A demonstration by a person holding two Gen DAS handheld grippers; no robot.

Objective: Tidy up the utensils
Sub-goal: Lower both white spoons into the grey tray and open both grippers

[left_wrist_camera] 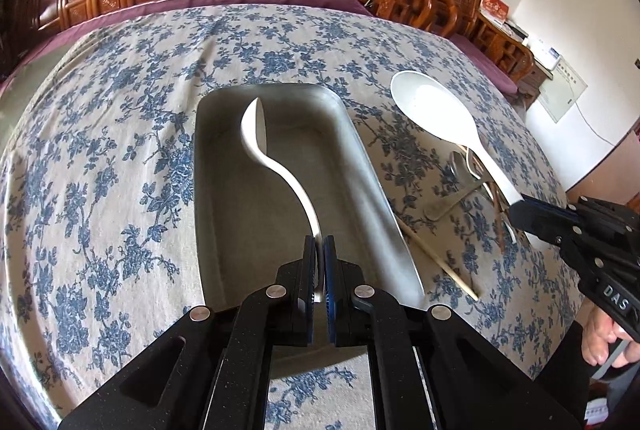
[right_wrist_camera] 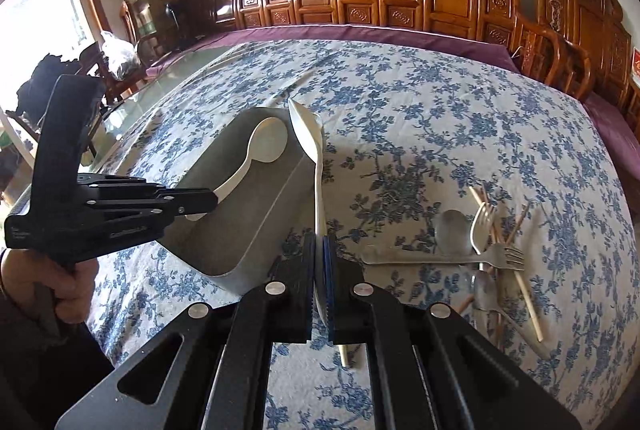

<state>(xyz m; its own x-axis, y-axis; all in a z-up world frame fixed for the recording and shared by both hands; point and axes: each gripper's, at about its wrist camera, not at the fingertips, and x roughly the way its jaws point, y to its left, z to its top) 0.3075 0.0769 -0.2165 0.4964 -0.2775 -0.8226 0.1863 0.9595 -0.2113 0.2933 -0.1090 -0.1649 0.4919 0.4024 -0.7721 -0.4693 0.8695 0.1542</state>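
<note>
In the left wrist view, the left gripper (left_wrist_camera: 319,250) is clamped on the handle of a white spoon (left_wrist_camera: 264,149) whose bowl hangs ahead of it over the metal tray (left_wrist_camera: 372,165); I would lower it until the bowl nears the tray floor before releasing, though where the handle ends between the pads is hidden. In the right wrist view, the right gripper (right_wrist_camera: 319,250) pinches a white rice paddle (right_wrist_camera: 310,133) edge-on, just right of the tray (right_wrist_camera: 260,242). It should wait, then follow; the remaining utensils (right_wrist_camera: 480,250) to its right overlap and are hard to separate.
</note>
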